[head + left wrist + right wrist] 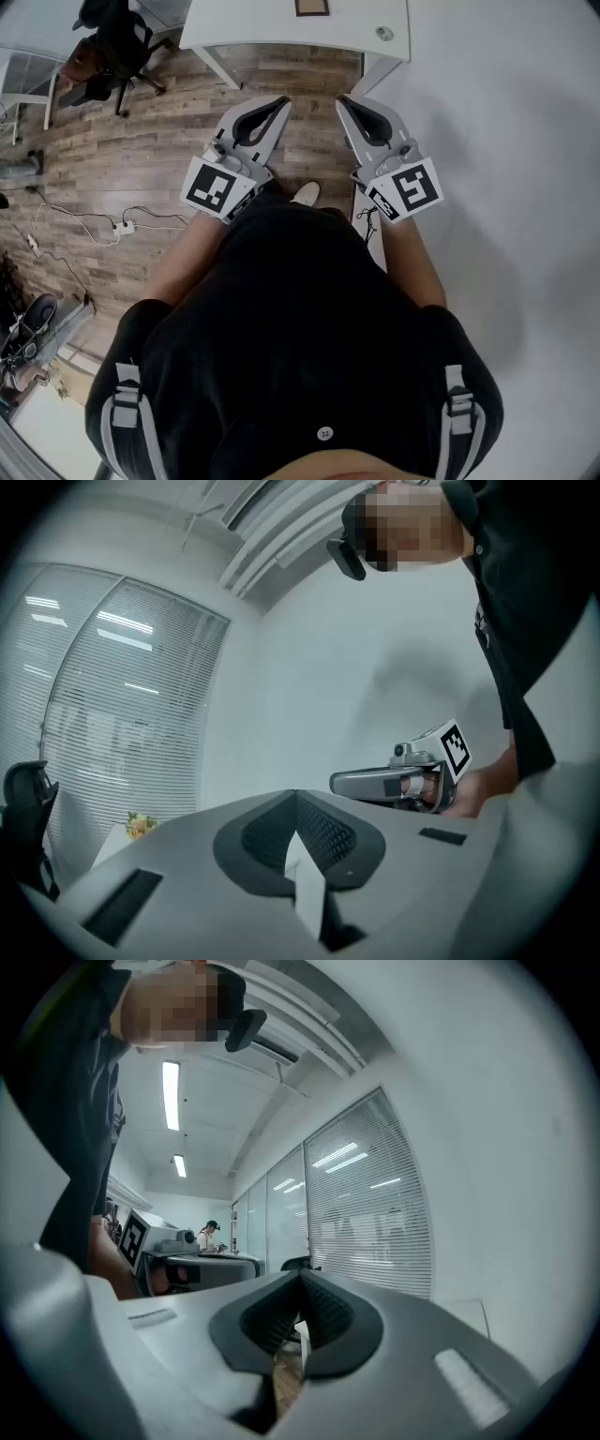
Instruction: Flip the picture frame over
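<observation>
The picture frame (312,7), dark brown, lies on the white table (272,30) at the very top of the head view, cut off by the picture's edge. Both grippers are held level in front of the person's body, well short of the table and above the wooden floor. My left gripper (282,102) has its jaws closed together with nothing between them. My right gripper (342,99) is likewise shut and empty. The left gripper view looks along its shut jaws (295,795) at a white wall, and the right gripper view along its shut jaws (300,1275) at windows. Neither shows the frame.
A small round object (384,34) sits on the table right of the frame. An office chair (112,42) stands at the far left. A power strip with cables (122,227) lies on the floor. A white wall (525,141) runs along the right.
</observation>
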Available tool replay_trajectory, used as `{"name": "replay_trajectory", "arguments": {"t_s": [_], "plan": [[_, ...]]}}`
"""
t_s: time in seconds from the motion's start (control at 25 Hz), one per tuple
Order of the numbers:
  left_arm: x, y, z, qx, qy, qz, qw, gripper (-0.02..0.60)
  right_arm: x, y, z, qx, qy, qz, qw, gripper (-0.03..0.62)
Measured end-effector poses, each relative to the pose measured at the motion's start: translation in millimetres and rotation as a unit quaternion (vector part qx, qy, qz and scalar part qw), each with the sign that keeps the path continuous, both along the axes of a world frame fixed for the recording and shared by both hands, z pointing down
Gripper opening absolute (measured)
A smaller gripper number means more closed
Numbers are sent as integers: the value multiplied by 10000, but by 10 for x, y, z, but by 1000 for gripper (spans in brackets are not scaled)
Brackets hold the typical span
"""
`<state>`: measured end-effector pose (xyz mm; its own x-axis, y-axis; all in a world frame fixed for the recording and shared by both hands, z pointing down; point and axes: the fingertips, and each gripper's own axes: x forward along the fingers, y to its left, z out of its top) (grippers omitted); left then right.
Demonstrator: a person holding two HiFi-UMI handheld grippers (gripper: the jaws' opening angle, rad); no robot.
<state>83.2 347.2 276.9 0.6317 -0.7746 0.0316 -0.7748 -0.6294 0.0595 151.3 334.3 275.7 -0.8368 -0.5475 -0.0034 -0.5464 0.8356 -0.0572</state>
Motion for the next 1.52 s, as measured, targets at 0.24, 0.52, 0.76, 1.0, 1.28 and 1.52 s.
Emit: {"name": "replay_trajectory", "arguments": {"t_s": [0.24, 0.52, 0.76, 1.0, 1.28, 1.52], "plan": [[-45, 45, 27, 29, -161, 38, 9999, 6, -39, 52, 21, -4, 66, 17, 10000, 9], [-72, 74, 55, 24, -169, 51, 9998, 6, -43, 44, 65, -52, 114, 128, 9998, 10], [-98, 48, 66, -9, -165, 27, 9999, 6, -68, 27, 68, -79, 74, 126, 9999, 11], [-132, 35, 56, 15, -218, 9, 9998, 6, -87, 13, 32, -11, 58, 167, 9998, 11], [-117, -20, 72, 14, -236, -88, 9997, 6, -44, -72, 63, 75, 225, 314, 9992, 178], [-46, -34, 9, 7, -187, -87, 9998, 6, 16, -106, 27, -7, 156, 287, 9995, 269]]}}
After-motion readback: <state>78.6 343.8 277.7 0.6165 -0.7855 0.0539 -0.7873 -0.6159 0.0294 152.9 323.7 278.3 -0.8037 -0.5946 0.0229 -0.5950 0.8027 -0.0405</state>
